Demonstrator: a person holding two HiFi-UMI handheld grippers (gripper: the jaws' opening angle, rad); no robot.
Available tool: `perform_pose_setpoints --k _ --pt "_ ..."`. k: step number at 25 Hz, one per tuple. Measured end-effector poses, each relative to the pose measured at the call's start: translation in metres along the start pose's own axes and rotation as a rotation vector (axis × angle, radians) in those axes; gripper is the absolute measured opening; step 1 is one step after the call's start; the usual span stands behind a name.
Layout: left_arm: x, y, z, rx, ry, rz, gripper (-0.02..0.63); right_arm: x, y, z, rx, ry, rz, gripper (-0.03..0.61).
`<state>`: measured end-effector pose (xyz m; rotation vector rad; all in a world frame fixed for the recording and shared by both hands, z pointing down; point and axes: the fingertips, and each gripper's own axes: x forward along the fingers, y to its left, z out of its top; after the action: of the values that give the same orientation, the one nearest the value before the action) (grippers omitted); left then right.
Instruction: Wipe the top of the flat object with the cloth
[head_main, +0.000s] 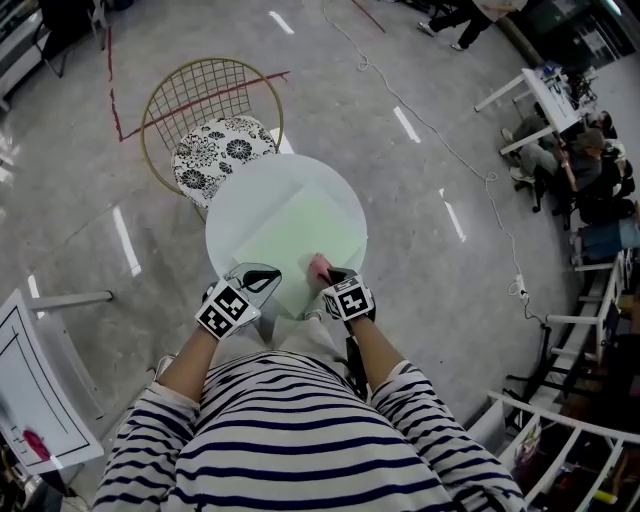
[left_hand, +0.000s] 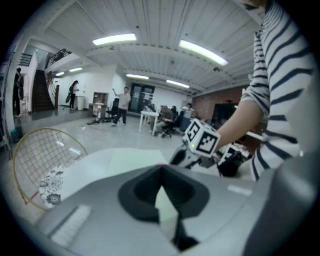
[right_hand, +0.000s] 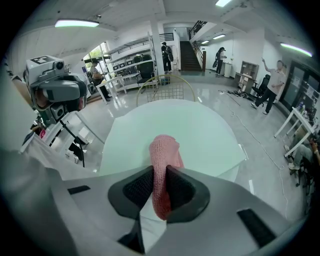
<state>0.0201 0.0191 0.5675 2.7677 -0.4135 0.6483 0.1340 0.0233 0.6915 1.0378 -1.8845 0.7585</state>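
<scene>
A round pale-green glass table top (head_main: 290, 215) stands in front of me. Near its front edge my right gripper (head_main: 325, 272) is shut on a pink knitted cloth (head_main: 318, 267), whose folded end lies on the glass. In the right gripper view the cloth (right_hand: 164, 165) is pinched between the dark pads and hangs forward over the table (right_hand: 200, 130). To the left, my left gripper (head_main: 262, 281) hovers over the table's front rim, shut and empty. The left gripper view shows its jaws (left_hand: 161, 175) together and the right gripper's marker cube (left_hand: 201, 138) beyond.
A gold wire chair (head_main: 205, 110) with a black-and-white patterned cushion (head_main: 218, 150) stands behind the table at the left. A white board (head_main: 35, 390) sits on the floor at my left. White tables (head_main: 545, 95) with seated people lie far right; a cable (head_main: 440, 140) runs across the floor.
</scene>
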Motion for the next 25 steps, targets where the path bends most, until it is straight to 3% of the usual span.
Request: perform_pose_setpoints --k 25 --pt "-0.011 -0.002 -0.003 0.015 -0.014 -0.001 0.006 0.000 0.065 -0.018 -0.051 0.041 0.144 0.051"
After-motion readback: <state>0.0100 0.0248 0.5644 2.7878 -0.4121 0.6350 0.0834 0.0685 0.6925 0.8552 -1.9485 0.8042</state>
